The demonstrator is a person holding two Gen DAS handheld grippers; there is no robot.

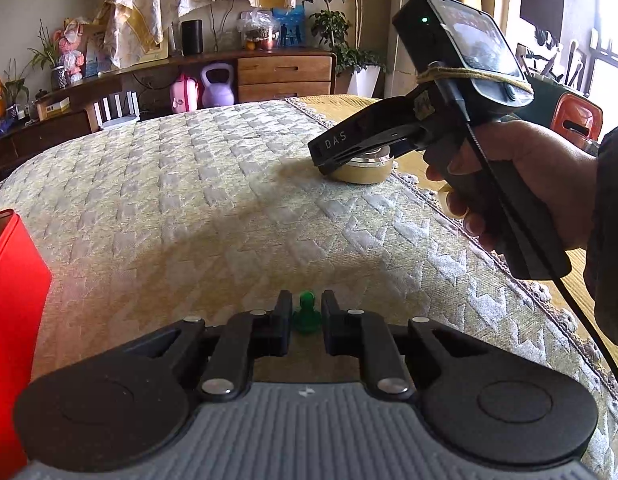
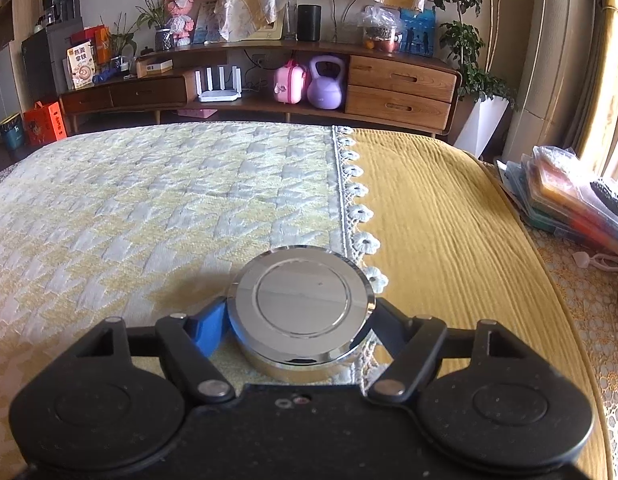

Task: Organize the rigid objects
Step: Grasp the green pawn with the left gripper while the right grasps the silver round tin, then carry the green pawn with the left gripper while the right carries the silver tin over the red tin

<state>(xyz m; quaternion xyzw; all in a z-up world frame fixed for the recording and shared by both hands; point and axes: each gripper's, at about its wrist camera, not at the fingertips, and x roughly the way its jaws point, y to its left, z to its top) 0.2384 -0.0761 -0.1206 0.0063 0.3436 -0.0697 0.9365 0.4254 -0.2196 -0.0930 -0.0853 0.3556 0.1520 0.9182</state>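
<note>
Two tongs: left tongs (image 1: 305,312) nearly clenched on green pawn (image 1: 305,313) (upright); right tongs (image 2: 299,316) straddle silver tin (image 2: 303,304).

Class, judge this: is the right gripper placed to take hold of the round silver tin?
Probably yes: the right gripper already straddles the round silver tin, one finger on each side, nothing between.

A small green pawn-shaped piece (image 1: 306,312) is set on the quilted patterned bedspread (image 1: 197,200), with a red box (image 1: 13,320) at its left. A round silver-lidded tin (image 2: 303,304) is placed farther right, beside the bedspread's lace edge (image 2: 357,200).
</note>
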